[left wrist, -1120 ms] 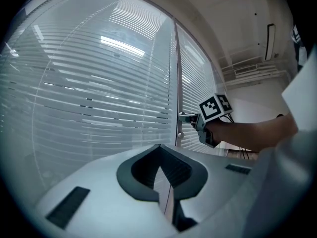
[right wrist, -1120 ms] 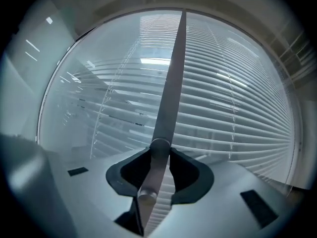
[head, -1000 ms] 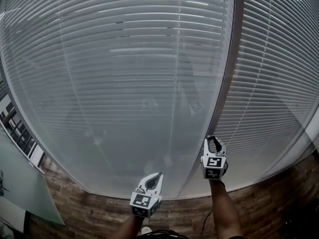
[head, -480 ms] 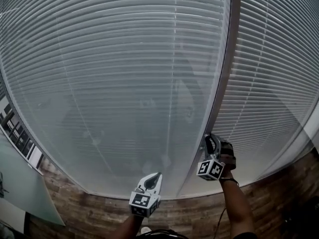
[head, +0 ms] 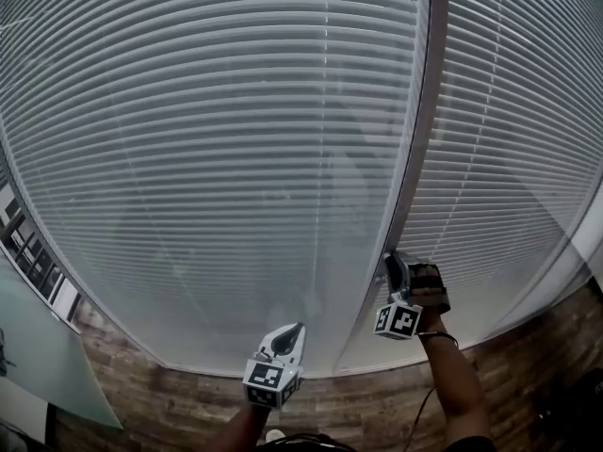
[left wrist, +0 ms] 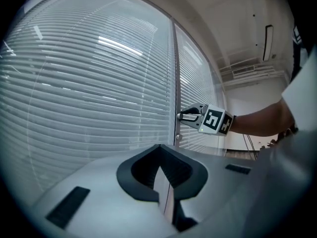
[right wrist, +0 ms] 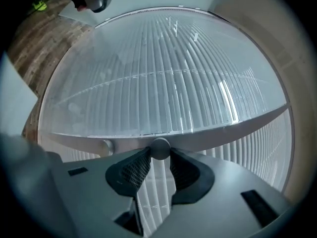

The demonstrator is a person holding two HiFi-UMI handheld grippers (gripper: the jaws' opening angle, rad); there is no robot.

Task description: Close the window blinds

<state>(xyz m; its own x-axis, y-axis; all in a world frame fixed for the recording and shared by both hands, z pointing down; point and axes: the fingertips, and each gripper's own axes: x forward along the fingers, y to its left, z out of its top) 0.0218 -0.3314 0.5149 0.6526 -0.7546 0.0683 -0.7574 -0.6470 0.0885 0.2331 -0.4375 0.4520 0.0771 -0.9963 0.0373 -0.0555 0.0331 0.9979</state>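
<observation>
Horizontal slat blinds (head: 236, 158) fill a large glazed panel, with a second panel (head: 528, 139) to the right of a grey vertical frame post (head: 424, 130). A small round knob (right wrist: 160, 148) sits on that post. My right gripper (head: 394, 266) is shut on the knob, which is pinched between the ribbed pads (right wrist: 133, 170). From the left gripper view the right gripper (left wrist: 182, 117) reaches level to the post. My left gripper (head: 294, 332) hangs lower and to the left, short of the glass, with its jaws shut on nothing (left wrist: 161, 166).
A second small knob (right wrist: 106, 145) sits on the post beside the gripped one. Wood-plank floor (head: 188, 403) runs under the window. A pale glass sheet (head: 38, 365) stands at the lower left. A cable (head: 419, 412) hangs by my right forearm.
My right gripper has rolled on the knob, its marker cube turning sideways. The slats have tilted shut and the panel looks more opaque. The left gripper has stayed put.
</observation>
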